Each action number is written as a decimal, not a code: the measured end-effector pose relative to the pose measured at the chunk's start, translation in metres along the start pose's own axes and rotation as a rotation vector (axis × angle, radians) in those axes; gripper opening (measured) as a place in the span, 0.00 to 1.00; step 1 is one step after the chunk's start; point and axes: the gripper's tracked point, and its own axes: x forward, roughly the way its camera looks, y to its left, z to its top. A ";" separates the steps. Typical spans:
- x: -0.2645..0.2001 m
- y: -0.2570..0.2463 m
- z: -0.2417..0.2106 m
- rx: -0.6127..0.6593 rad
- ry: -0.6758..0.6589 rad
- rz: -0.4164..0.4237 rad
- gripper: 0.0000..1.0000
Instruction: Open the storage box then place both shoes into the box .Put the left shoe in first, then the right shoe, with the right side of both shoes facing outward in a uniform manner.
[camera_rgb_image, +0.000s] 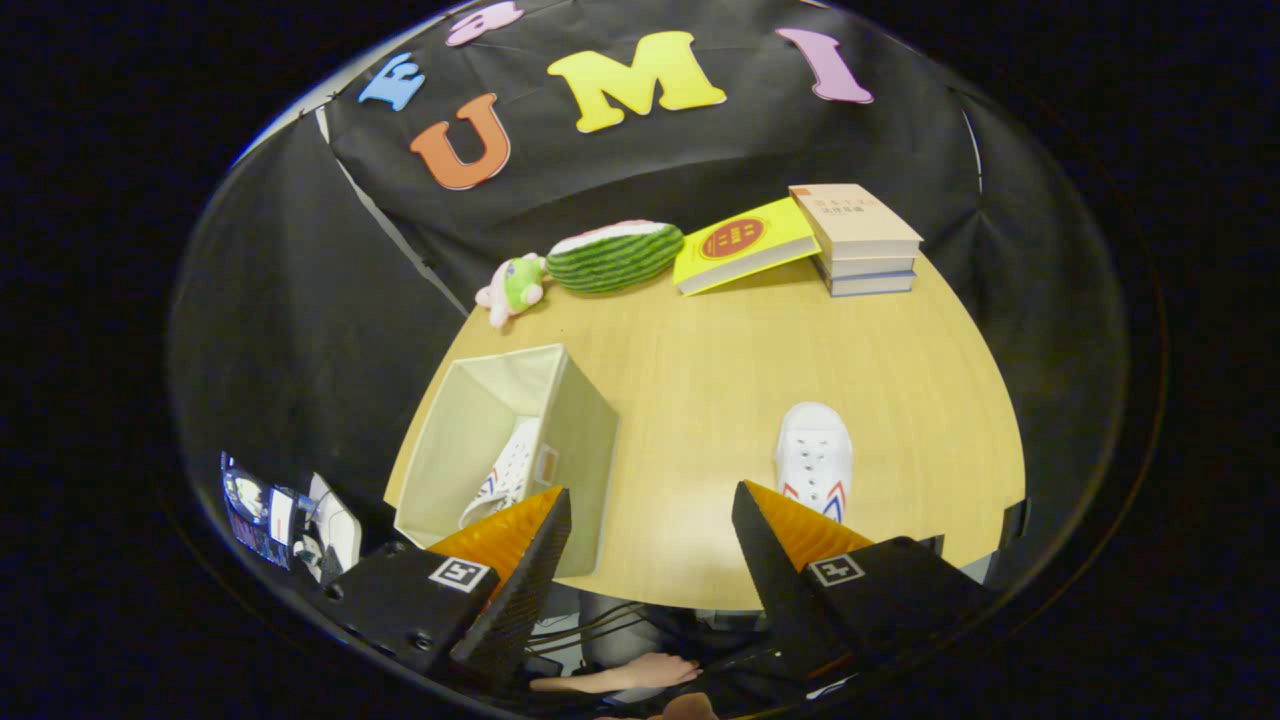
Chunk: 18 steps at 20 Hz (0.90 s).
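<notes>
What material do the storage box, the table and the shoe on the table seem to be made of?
Storage box: probably fabric over stiff panels, matte beige, with soft folded edges. Table: wood or wood-look laminate, with pale grain and a slight sheen. Shoe on the table: likely white canvas, matte, with laces; hard to confirm. The gripper is open, holding nothing.

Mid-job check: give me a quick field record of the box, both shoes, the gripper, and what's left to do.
box: open storage box on the table, ahead of one finger
shoe in box: one white shoe inside, lying against the box wall
shoe on table: second white shoe, out of the box, just beyond the other finger
gripper: gripper open, fingers apart, holding nothing
remaining: second shoe not yet in the box
far edge: plush toy, watermelon toy, books
</notes>
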 end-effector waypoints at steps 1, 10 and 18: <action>0.000 -0.020 -0.004 -0.009 0.009 -0.030 1.00; 0.040 -0.133 -0.055 -0.032 0.130 -0.198 1.00; 0.092 -0.176 -0.071 0.044 0.220 -0.194 1.00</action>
